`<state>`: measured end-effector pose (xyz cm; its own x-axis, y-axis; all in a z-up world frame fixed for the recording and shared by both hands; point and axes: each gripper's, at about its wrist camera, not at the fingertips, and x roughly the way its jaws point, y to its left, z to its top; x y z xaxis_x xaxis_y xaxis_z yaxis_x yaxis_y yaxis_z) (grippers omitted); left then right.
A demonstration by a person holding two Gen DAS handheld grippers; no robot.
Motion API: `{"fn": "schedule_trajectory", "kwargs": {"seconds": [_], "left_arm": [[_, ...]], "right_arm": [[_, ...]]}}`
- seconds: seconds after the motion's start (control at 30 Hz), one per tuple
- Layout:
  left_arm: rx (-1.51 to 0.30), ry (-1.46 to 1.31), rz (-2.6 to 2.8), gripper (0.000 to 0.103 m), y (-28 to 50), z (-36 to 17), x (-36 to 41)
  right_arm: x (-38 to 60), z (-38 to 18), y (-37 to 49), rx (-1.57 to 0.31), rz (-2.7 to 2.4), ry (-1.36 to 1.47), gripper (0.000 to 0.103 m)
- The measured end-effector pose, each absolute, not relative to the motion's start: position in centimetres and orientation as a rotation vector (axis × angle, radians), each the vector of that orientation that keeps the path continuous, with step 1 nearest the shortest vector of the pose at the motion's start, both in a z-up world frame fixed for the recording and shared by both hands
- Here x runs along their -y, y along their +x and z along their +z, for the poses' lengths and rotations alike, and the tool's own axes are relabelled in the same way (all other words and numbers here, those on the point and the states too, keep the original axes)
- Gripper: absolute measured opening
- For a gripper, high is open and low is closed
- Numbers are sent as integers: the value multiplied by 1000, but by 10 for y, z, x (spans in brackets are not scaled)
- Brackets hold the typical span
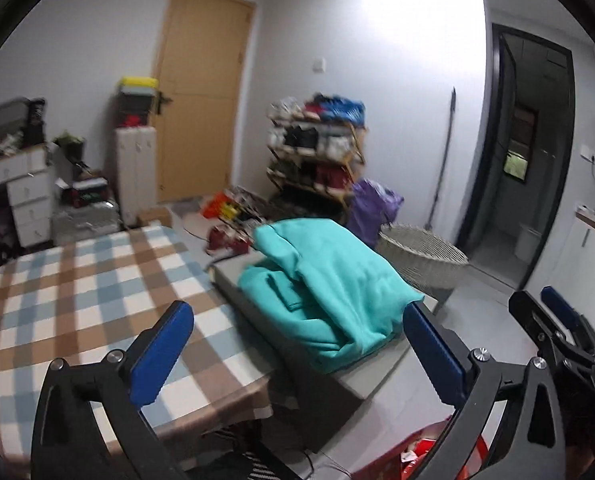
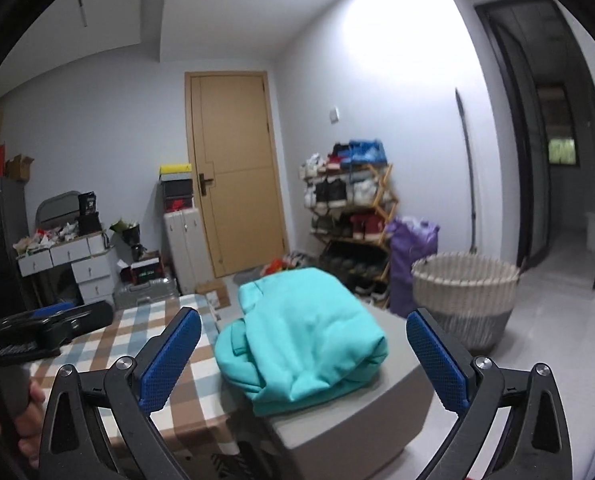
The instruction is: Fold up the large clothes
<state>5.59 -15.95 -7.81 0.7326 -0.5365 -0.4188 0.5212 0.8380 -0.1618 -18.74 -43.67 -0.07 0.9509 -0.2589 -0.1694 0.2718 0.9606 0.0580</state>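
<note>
Claws first: my left claw (image 1: 297, 344) hangs spread wide with nothing between its blue pads (image 1: 161, 354), and my right claw (image 2: 303, 354) is spread just as wide and equally empty. In the left view the right claw (image 1: 553, 328) shows at the far right edge, and in the right view the left claw (image 2: 49, 322) sits low at the left with the hand (image 2: 25, 420) gripping its handle. Just beyond both claws I see the teal garment (image 1: 329, 284), folded into a thick bundle and lying on a grey block-like surface (image 1: 381, 368); neither claw touches it. In the right view the same garment (image 2: 301, 332) sits on the grey surface (image 2: 361, 412) between the two pads. Beside it to the left is the checked cloth (image 1: 85, 288) in brown, blue and white, covering a lower surface that butts against the grey one. Past the garment on the right stands a woven basket (image 2: 463, 292) on the floor, with a purple bag (image 2: 411, 256) just behind it. Farther back a shoe rack (image 2: 351, 216) stands against the wall, white drawers (image 2: 85, 264) sit at the left, and a tan door (image 2: 237, 168) is closed.
</note>
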Motion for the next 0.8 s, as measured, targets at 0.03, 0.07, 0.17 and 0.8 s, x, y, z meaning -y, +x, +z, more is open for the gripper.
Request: {"fn": "schedule_trajectory", "kwargs": {"seconds": [0.03,0.07,0.17,0.8], "left_arm": [[-434,-31,-570,102,47,-77,156],[-415,-16,-565,102,42,-76,155],[-420,-20,-565,102,38,-76,153],[-424,-11,-511,102,70,-99,194]], "right_arm": [[431,-3,-191,-149,-270,71,103],[424,-2,-197,-136,-271,56,103],[412,-2,-204,-119,-290,9,103],[410,-12,-221,-107,-307,17,103]]}}
